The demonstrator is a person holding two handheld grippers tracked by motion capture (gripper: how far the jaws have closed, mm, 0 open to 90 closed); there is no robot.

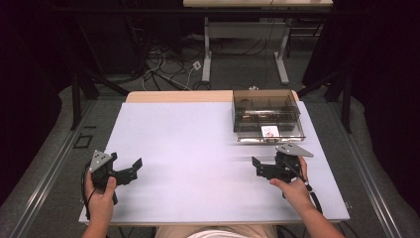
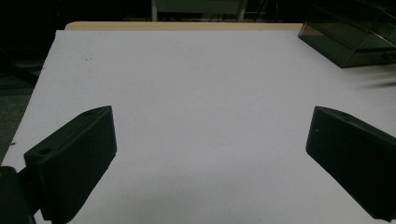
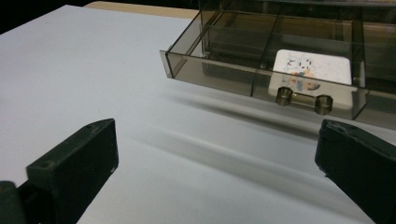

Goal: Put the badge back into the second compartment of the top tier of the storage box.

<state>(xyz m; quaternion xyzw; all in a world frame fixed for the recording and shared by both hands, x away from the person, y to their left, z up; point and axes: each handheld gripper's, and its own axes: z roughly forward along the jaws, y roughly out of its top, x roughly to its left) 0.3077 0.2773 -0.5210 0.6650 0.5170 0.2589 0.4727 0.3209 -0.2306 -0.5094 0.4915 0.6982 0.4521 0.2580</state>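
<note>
The far compartments of the box [image 1: 268, 115] are hard to read through its smoky, see-through plastic, and in the left gripper view only one dark corner of it [image 2: 348, 42] comes in at the upper right, cut off by the frame edge. In the right gripper view its right end runs out of the picture too. Faint grey streaks blur the table just in front of it.

The box is a shallow rectangular tray split by thin walls into several compartments, standing at the far right of the white table [image 1: 188, 148]. Its long axis runs left to right across the table, and its front wall faces the person. On that wall sits a small clear handle [image 3: 303, 99] on two stubby posts. A white card [image 3: 312, 66] with rounded corners and a small coloured print lies flat in the front compartment behind the handle – the print is too small to make out.

The right gripper [image 1: 256, 163] hovers just in front of the box, apart from it, jaws spread wide and holding nothing. The left gripper [image 1: 136, 165] is well away at the near left – also released, with bare table between its ridged black jaws.
</note>
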